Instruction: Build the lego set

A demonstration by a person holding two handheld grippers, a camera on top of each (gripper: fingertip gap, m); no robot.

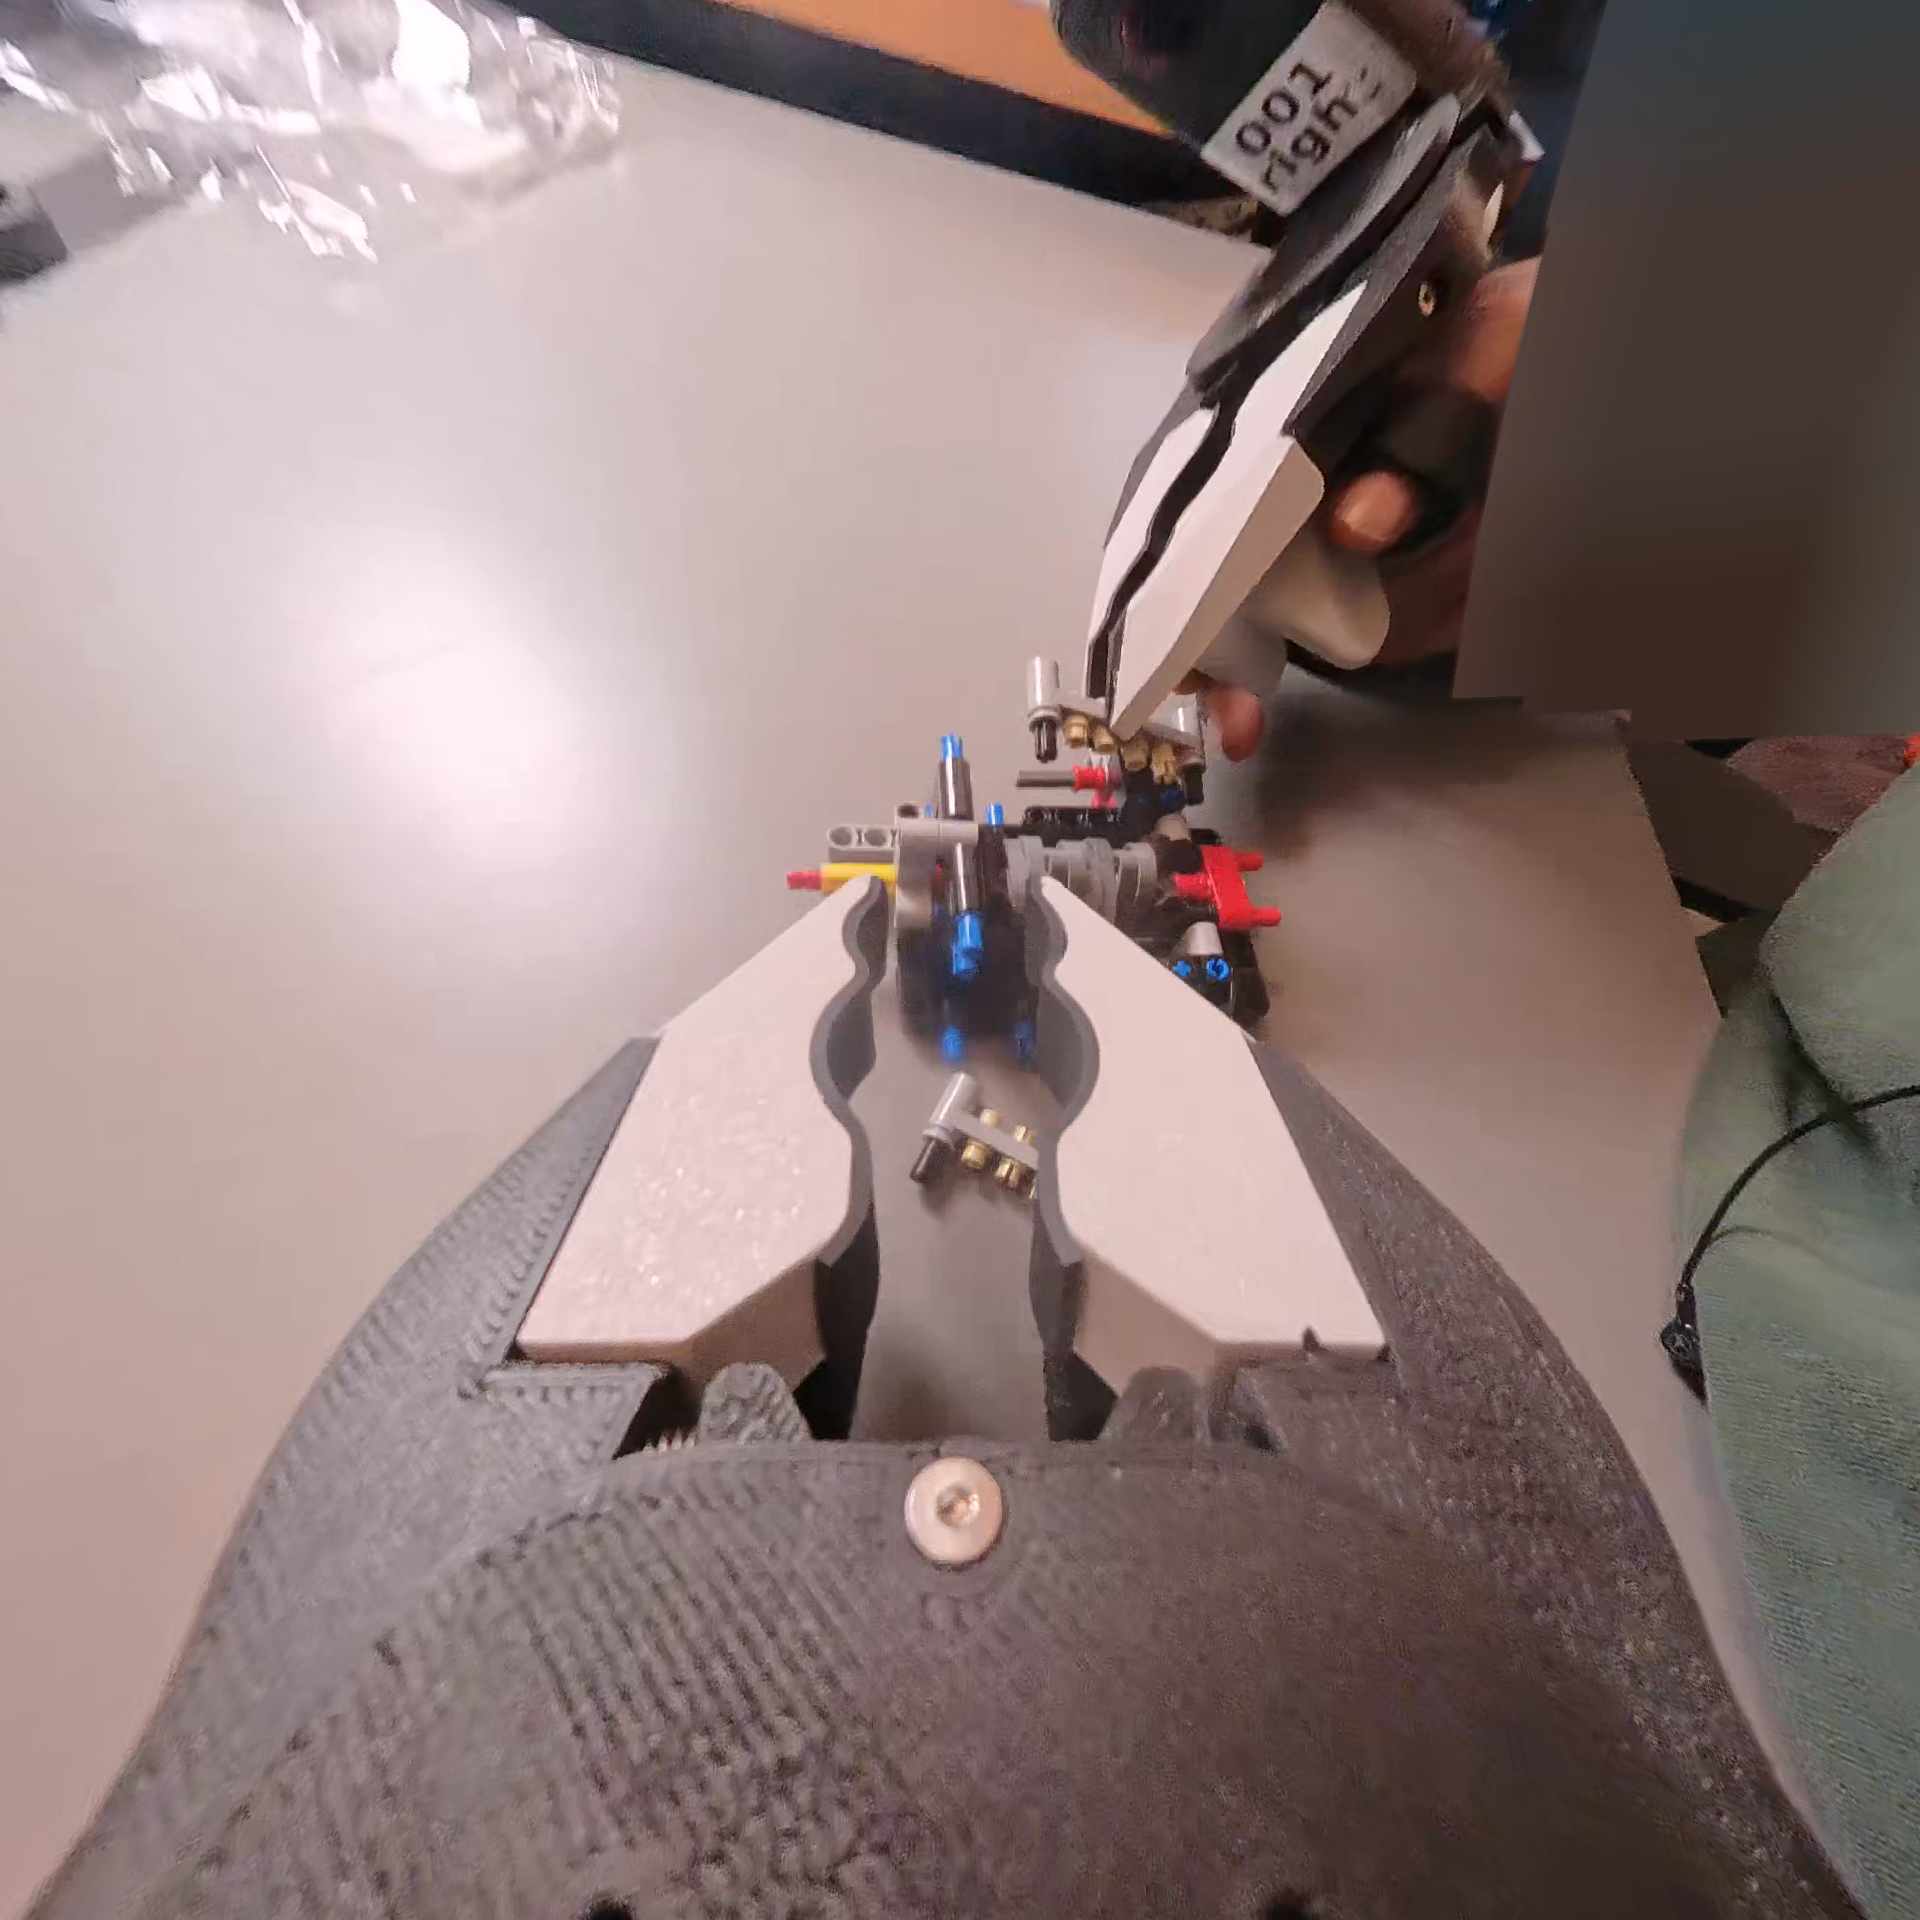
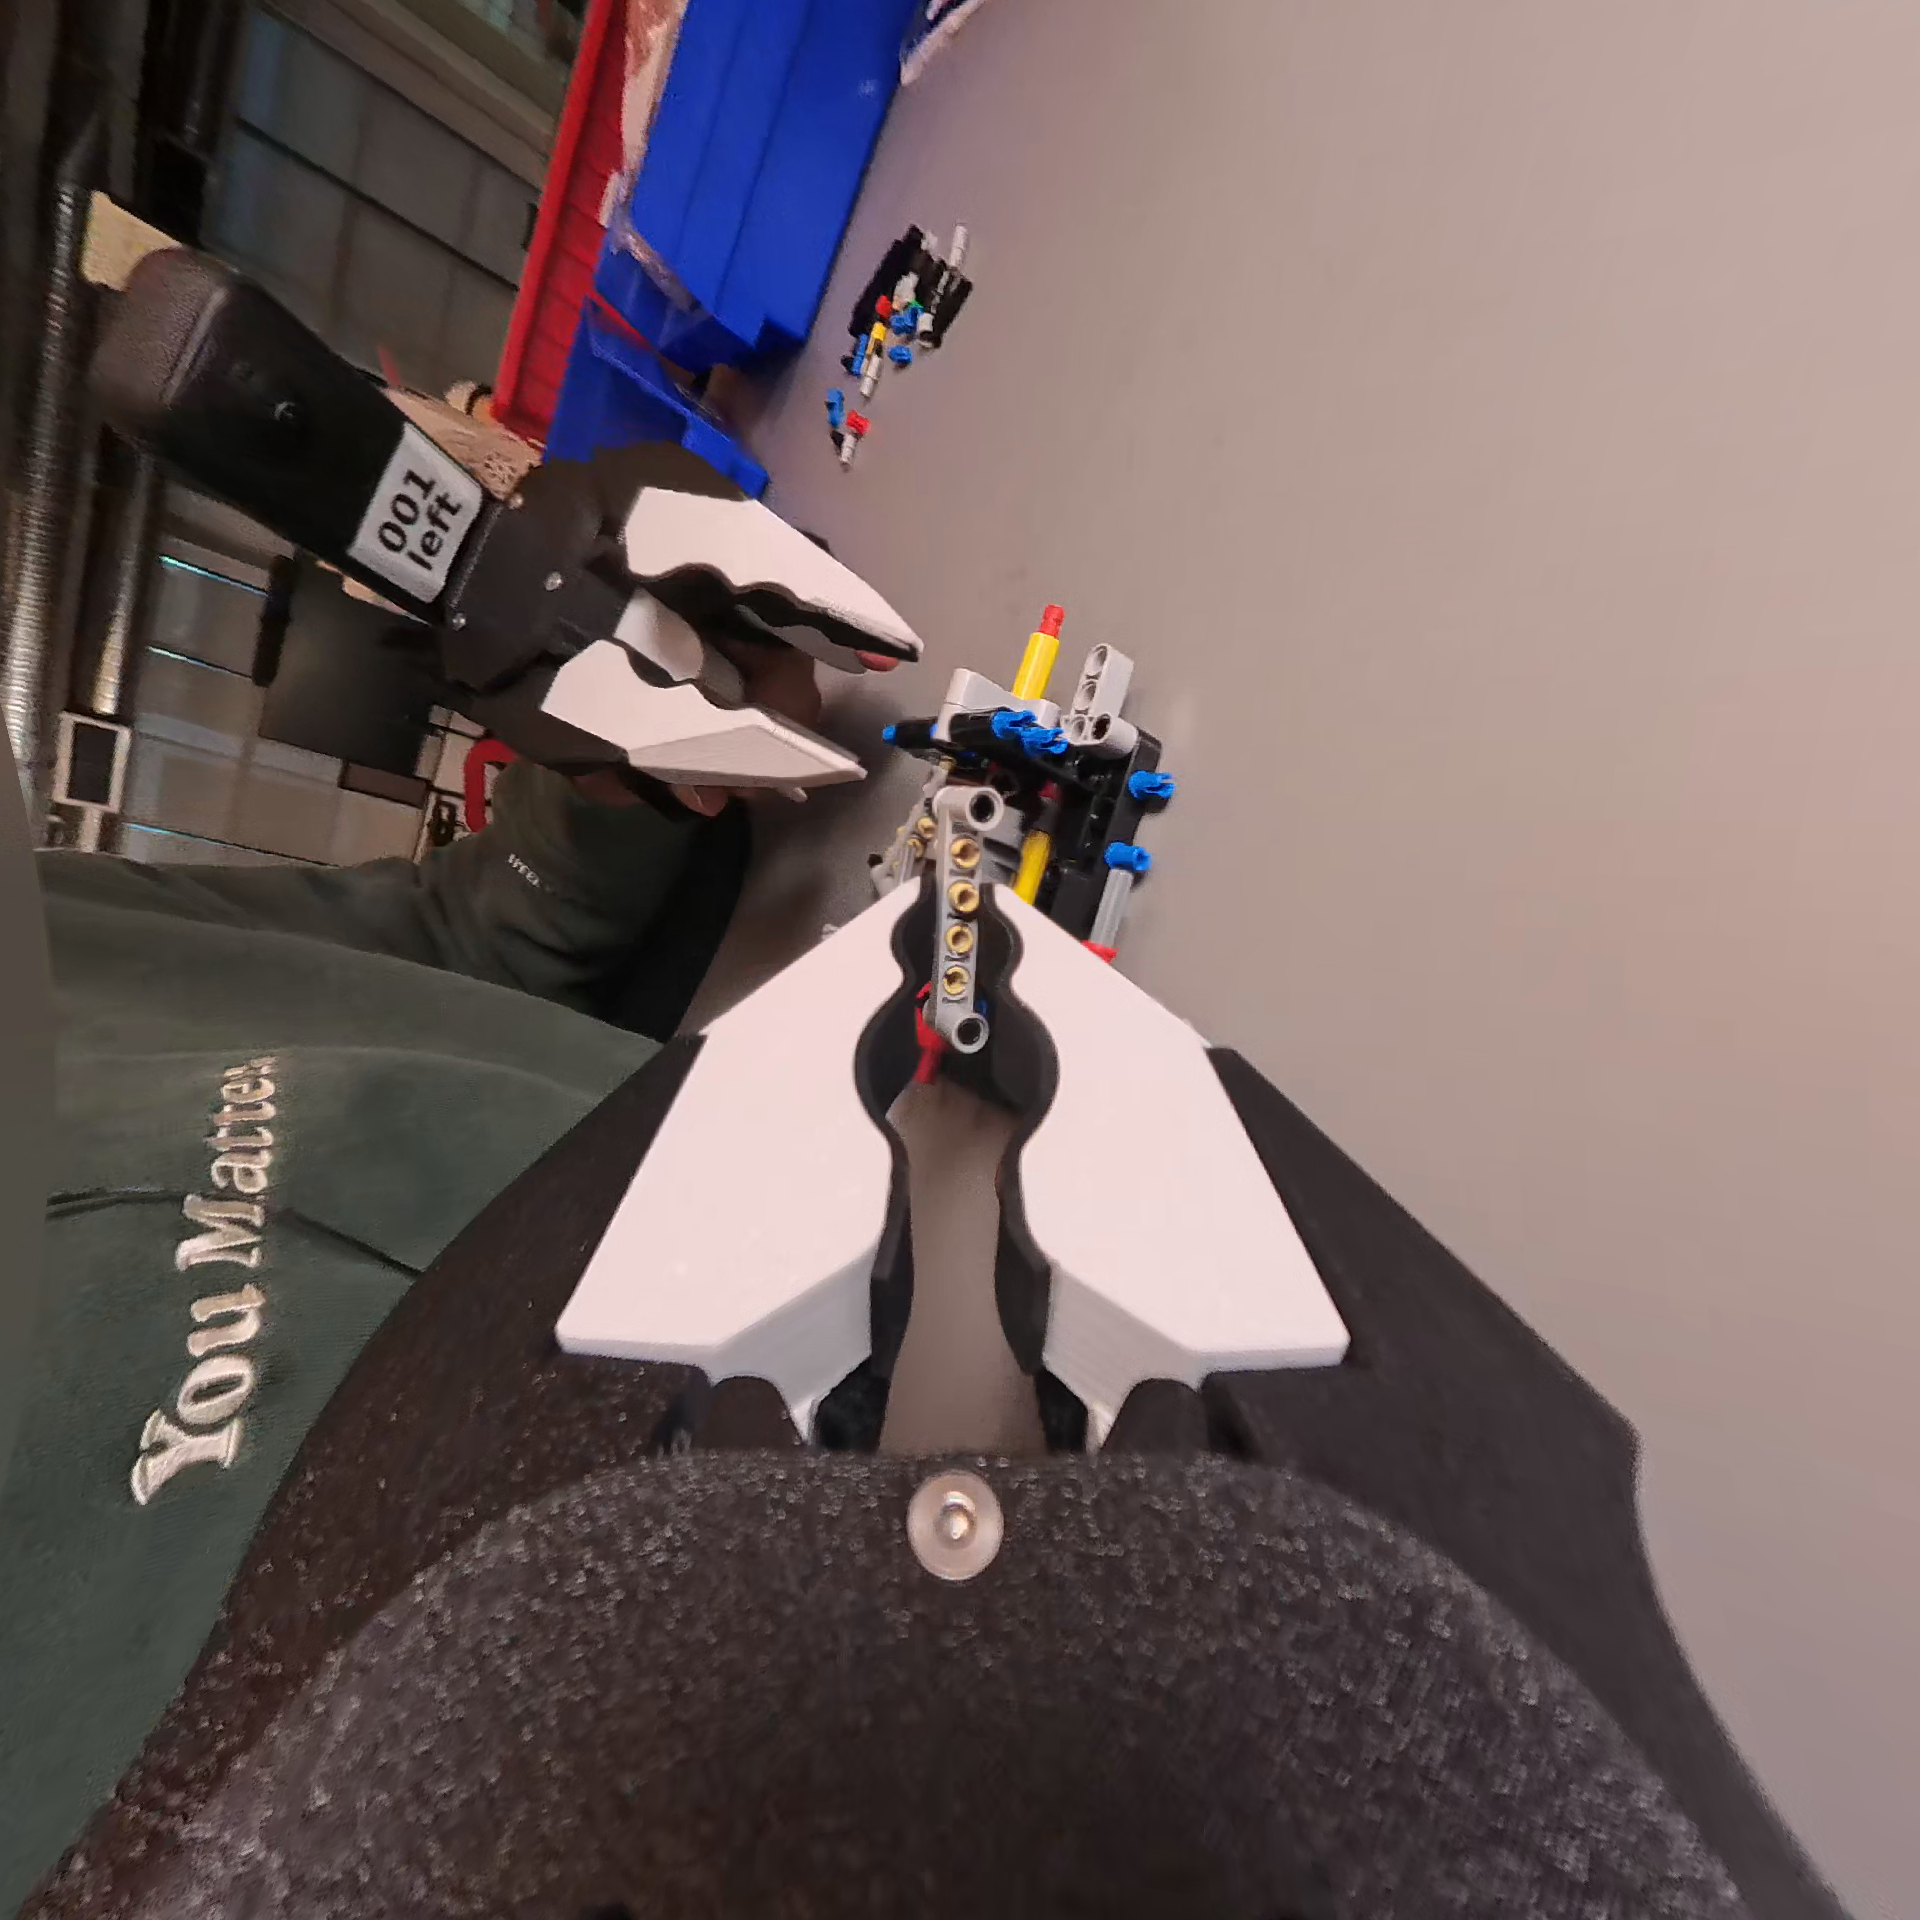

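The right tongs [image 2: 954, 914] are clamped on 1 light grey beam [image 2: 958, 914], a narrow holed piece carrying 4 tan pins along its length. In the left wrist view the same right tongs [image 1: 1110, 717] are seen from the side, pointed steeply down, with the beam [image 1: 1117, 717] pinched at the tips and held just above the far end of the lego build [image 1: 1081, 894]. Whether the beam is touching the build cannot be told.

The left tongs [image 1: 956, 894] are held apart, with a wide gap between the 2 white fingers [image 1: 727, 1132]. Nothing is clamped in them. The near end of the build is seen between the fingertips, but contact cannot be confirmed. In the right wrist view the left tongs [image 2: 883, 712] are shown open beside the build [image 2: 1049, 790], not closed on it.

The build rests on the grey tabletop [image 1: 364, 623], close to the person's green sleeve [image 1: 1808, 1195]. It is made of black, grey, blue, red and yellow parts, and 1 yellow axle [image 2: 1037, 660] with a red tip stands out from it.

1 second small grey beam [image 1: 982, 1138] with tan pins and a black pin lies loose on the tabletop, framed between the left fingers. 1 scatter of loose parts [image 2: 899, 322] lies well apart from the build, beside blue bins [image 2: 748, 208]. Crumpled clear plastic [image 1: 312, 114] lies at the far edge.
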